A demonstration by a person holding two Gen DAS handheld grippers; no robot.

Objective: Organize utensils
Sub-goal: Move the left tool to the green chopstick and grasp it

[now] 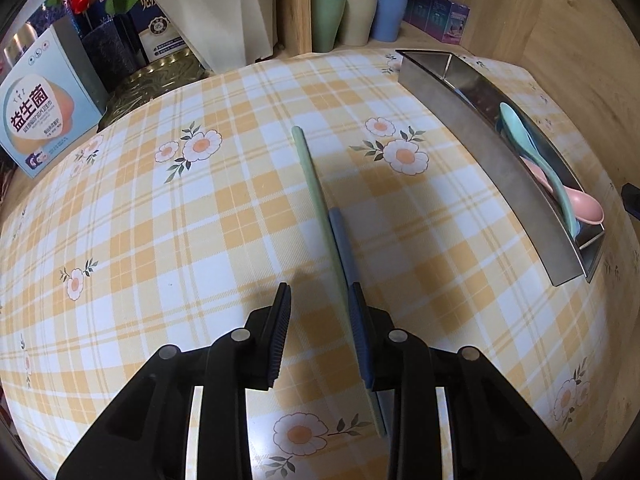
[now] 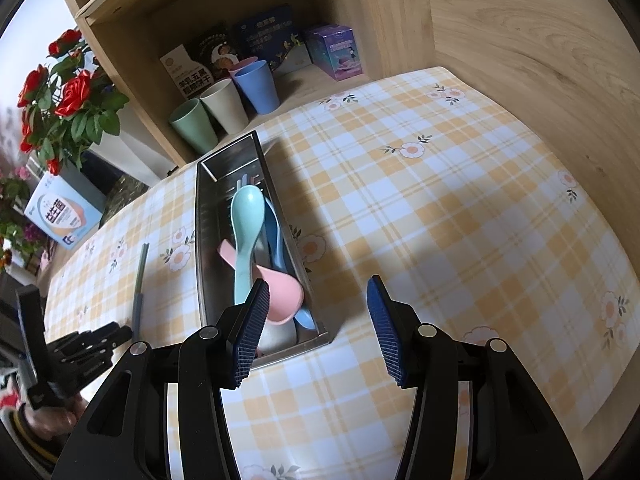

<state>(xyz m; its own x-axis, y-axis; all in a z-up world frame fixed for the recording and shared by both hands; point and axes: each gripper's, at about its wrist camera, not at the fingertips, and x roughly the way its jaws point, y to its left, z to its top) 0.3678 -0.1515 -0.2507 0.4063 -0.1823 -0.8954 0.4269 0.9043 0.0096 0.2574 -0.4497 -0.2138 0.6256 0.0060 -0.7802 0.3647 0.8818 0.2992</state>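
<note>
A green chopstick (image 1: 312,184) and a grey-blue chopstick (image 1: 343,240) lie side by side on the checked tablecloth (image 1: 160,220). My left gripper (image 1: 318,300) is open low over them, its right finger (image 1: 360,336) beside the sticks. The chopsticks also show in the right wrist view (image 2: 140,280), with the left gripper (image 2: 100,340) at their near end. A steel utensil tray (image 1: 472,148) holds a teal spoon (image 1: 532,148) and a pink spoon (image 1: 584,206). My right gripper (image 2: 318,312) is open and empty above the near end of the tray (image 2: 204,248), over its spoons (image 2: 246,232).
Three cups (image 1: 352,16) stand at the back in a wooden shelf, also in the right wrist view (image 2: 224,104). Boxes (image 1: 40,104), a white vase (image 1: 216,12) and red flowers (image 2: 68,92) stand at the back left. A wooden wall (image 2: 520,20) is on the right.
</note>
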